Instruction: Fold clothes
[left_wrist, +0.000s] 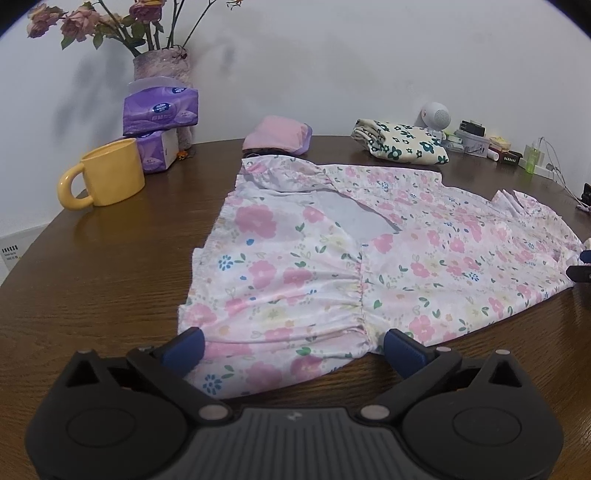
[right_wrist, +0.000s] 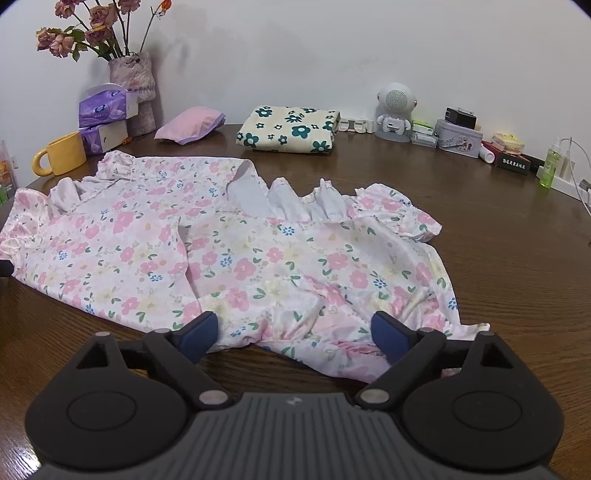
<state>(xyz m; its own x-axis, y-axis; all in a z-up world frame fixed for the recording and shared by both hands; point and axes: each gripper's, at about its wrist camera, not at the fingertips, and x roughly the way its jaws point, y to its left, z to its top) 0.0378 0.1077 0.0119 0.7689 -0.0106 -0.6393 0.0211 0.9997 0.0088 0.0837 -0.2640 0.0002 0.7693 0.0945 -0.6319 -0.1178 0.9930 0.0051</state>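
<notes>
Dress (right_wrist: 236, 251) is lying part-folded on the bench (right_wrist: 480, 236); both grippers' jaws are standing wide, holding nothing. I'd be pinching hem corners evenly before lifting, keeping the fold edge straight

Before you, a pale pink dress (right_wrist: 258, 251) printed with pink, blue and yellow flowers covers the dark brown wood-grain table (right_wrist: 498, 229). Far off, a cream cloth (right_wrist: 291, 129) bears dark green flowers; far left, a yellow mug (left_wrist: 107, 173) and purple tissue packs (left_wrist: 160, 110).
</notes>
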